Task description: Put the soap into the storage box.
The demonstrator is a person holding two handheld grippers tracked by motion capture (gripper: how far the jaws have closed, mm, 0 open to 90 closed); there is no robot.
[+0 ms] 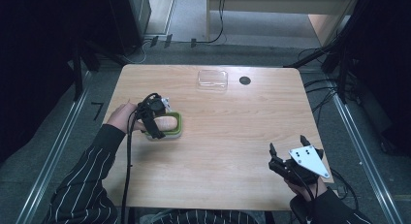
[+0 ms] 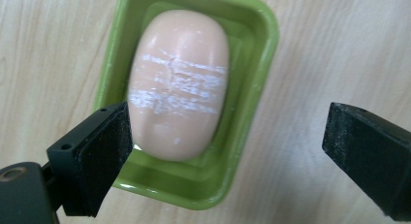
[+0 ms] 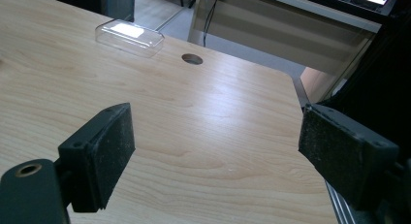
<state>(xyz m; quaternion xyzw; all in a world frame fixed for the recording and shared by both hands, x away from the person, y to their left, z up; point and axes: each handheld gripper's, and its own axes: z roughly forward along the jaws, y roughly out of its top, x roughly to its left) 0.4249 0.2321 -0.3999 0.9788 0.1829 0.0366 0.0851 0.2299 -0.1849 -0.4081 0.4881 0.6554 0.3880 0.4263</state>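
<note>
A pale pink bar of soap (image 2: pixel 178 83) with white scratch marks lies in a green tray (image 2: pixel 252 103) on the wooden table. In the high view the soap (image 1: pixel 167 122) and green tray (image 1: pixel 178 124) sit at the table's left. My left gripper (image 2: pixel 228 151) hangs just above them, open, its pads apart from the soap; in the high view the left gripper (image 1: pixel 151 118) covers the tray's left end. My right gripper (image 3: pixel 218 151) stands open over bare wood near the table's right front corner, also seen in the high view as the right gripper (image 1: pixel 286 153).
A clear plastic lid (image 1: pixel 212 80) lies at the table's far edge, with a round cable hole (image 1: pixel 245 80) to its right. The same clear lid (image 3: pixel 130 36) and hole (image 3: pixel 192 59) appear far off in the right gripper view. The table's right edge (image 3: pixel 310 117) is close.
</note>
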